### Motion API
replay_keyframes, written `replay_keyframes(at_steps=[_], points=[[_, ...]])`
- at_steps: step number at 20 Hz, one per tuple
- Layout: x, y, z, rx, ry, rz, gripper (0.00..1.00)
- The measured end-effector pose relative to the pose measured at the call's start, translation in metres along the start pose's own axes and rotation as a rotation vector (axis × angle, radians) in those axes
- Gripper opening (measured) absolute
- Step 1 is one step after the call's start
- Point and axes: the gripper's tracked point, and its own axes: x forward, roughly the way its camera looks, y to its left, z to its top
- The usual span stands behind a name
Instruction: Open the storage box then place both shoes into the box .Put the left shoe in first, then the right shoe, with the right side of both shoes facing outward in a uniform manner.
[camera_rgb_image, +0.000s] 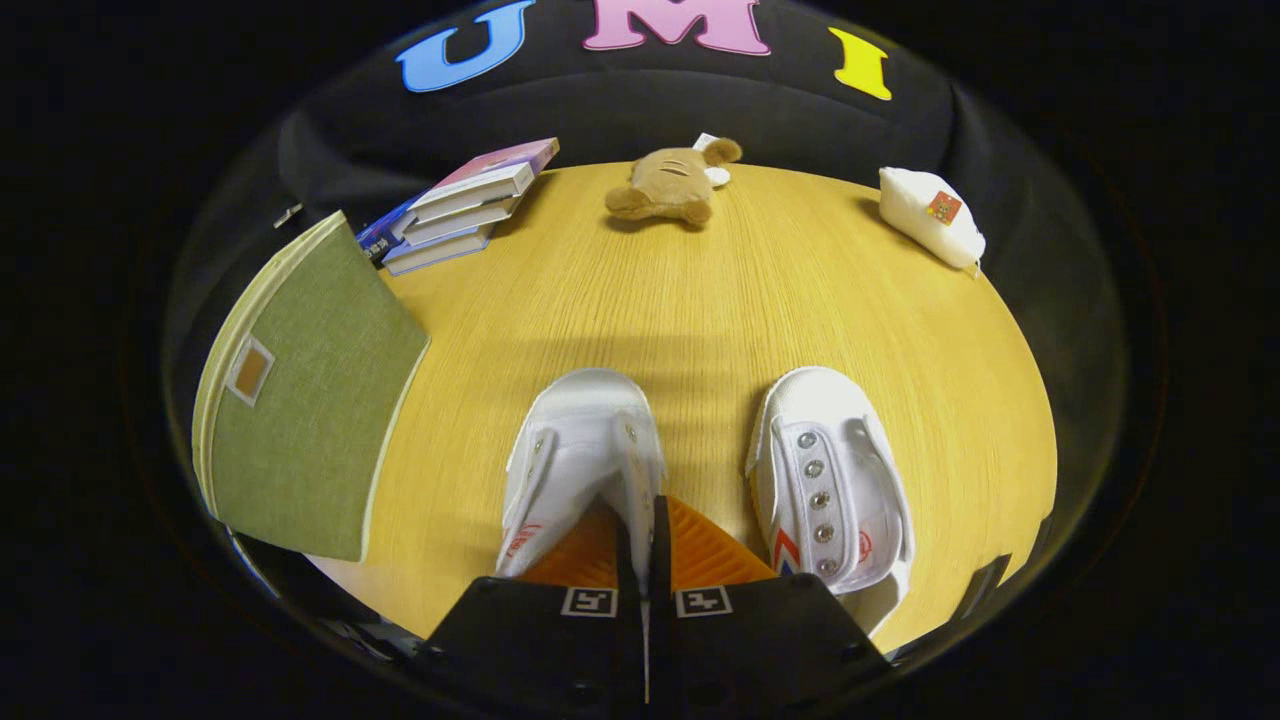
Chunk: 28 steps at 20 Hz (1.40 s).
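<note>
Two white slip-on shoes stand side by side on the wooden table (700, 300), toes pointing away from me. My gripper (645, 530) is shut on the left-hand shoe (580, 430). One finger is inside its opening and the other is outside, pinching its right side wall near the heel. The right-hand shoe (830, 470), with a row of metal studs and red-blue marks, sits free just right of my fingers. The green fabric storage box (310, 400) with pale trim and a small tag stands left of the shoes. Its inside is hidden from me.
Beyond the box lies a stack of books (470, 200) at the table's far left. A brown plush toy (672, 185) lies at the far middle edge. A white pouch (930, 215) rests at the far right. Bare wood stretches between the shoes and these items.
</note>
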Motion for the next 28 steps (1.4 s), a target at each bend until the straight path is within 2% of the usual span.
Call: replay_keyframes(at_steps=[3, 7, 11, 14, 18, 23, 28], points=[[-0.029, 0.009, 0.018, 0.079, -0.002, 0.029, 0.07], [-0.088, 0.041, 0.067, 0.137, -0.009, 0.059, 0.06], [-0.137, 0.116, 0.128, 0.183, -0.031, 0.161, 0.07], [-0.148, 0.179, 0.144, 0.218, 0.02, 0.224, 0.06], [-0.125, 0.257, 0.132, 0.237, 0.125, 0.251, 0.06], [-0.065, 0.301, 0.1, 0.189, 0.213, 0.134, 0.07], [-0.023, 0.329, 0.082, 0.211, 0.259, 0.089, 0.07]])
